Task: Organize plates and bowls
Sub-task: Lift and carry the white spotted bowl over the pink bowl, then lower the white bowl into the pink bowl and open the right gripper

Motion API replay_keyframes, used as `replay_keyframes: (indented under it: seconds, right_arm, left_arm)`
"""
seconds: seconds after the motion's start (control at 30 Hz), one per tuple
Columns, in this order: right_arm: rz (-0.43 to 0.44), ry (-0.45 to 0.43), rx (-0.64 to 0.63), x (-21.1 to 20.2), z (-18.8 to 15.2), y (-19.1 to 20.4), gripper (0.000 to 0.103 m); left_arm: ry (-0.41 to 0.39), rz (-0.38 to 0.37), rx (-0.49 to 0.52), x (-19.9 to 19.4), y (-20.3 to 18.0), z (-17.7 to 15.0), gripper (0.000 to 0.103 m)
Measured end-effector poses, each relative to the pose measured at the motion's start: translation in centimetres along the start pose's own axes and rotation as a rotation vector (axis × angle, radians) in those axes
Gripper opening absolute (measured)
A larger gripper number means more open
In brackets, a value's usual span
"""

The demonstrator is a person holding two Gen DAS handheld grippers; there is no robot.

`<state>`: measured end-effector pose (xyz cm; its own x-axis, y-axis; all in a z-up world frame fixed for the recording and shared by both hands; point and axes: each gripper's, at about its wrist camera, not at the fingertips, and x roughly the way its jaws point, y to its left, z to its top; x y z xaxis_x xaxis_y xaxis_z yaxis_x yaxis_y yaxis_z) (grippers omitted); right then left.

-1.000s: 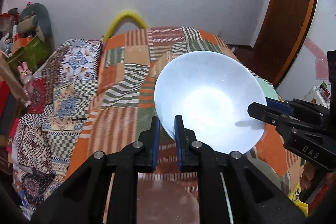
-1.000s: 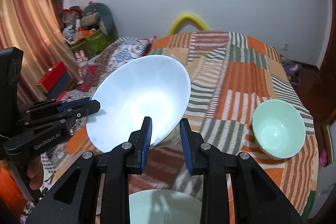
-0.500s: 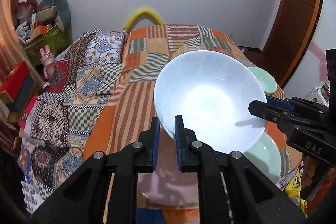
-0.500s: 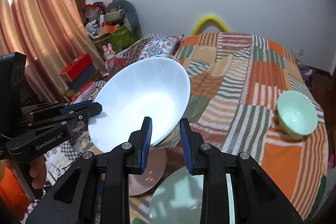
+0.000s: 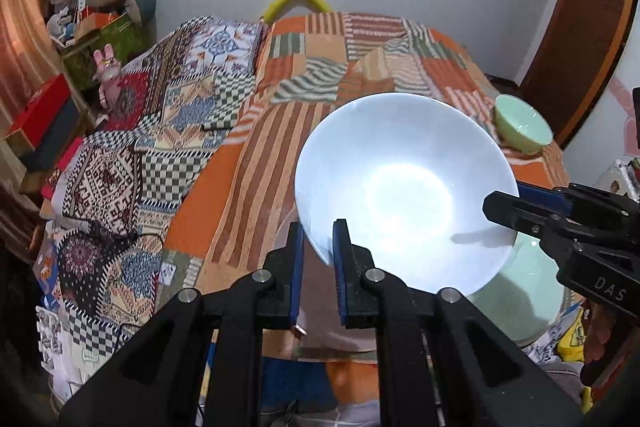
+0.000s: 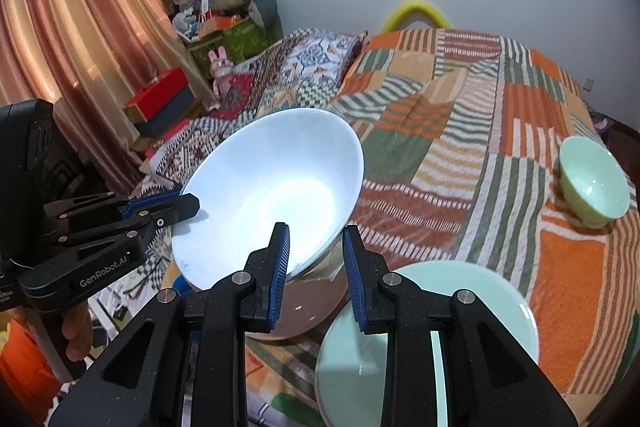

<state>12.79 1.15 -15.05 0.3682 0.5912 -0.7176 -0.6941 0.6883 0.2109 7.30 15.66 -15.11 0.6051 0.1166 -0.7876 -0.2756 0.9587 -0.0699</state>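
A large white bowl [image 5: 404, 199] hangs tilted in the air above the bed. My left gripper [image 5: 318, 247] is shut on its near rim. My right gripper [image 6: 314, 255] is shut on the opposite rim; the bowl shows in its view [image 6: 272, 195] too. In the left wrist view the right gripper [image 5: 504, 201] grips the bowl's right edge. A pale green plate [image 6: 424, 343] and a brown plate [image 6: 308, 307] lie on the bed below the bowl. A small green bowl [image 6: 592, 183] stands upright at the bed's right side.
The bed has an orange striped patchwork cover [image 6: 460, 131] and a patterned blanket [image 5: 132, 163] on the left. Boxes and soft toys [image 6: 224, 23] are piled by the curtain. A wooden door [image 5: 592, 27] is on the right.
Both grippers have risen and pulled back with the white bowl held between them. More of the bed now shows, with the green plate, brown plate and small green bowl.
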Motion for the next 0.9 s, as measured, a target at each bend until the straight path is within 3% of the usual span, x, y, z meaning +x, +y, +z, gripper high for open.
replay_keyframes:
  seconds: [0.47,0.9]
  right_arm:
    - [0.02,0.133,0.008,4.7,-2.3,0.4,0.025]
    - [0.008,0.181,-0.01,6.3,-3.1,0.7,0.025]
  left_arm:
    - [0.099,0.017,-0.056,3.9,1.9,-2.8,0.013]
    - [0.152,0.018,-0.071,5.5,2.4,-4.1,0.013]
